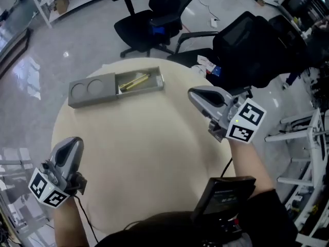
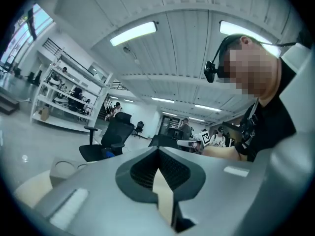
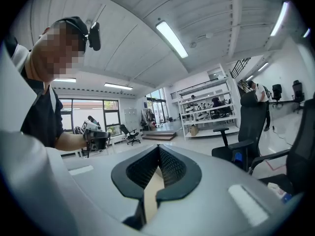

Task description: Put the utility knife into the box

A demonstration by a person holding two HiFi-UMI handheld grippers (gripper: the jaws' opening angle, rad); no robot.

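the utility knife (image 1: 134, 82) lies lengthwise in the box (image 1: 105, 100) across the table (image 1: 144, 153), nearer the right gripper (image 1: 195, 94) than the left gripper (image 1: 72, 144), both pinched together and empty.

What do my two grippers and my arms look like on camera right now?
The left gripper and right gripper are both smooth grey moulded shells, with dark ribbed pads lining the jaws. Each carries a white cube with black square markers at its rear. A thin black cable trails from the left one. The person wears a black short-sleeved top.
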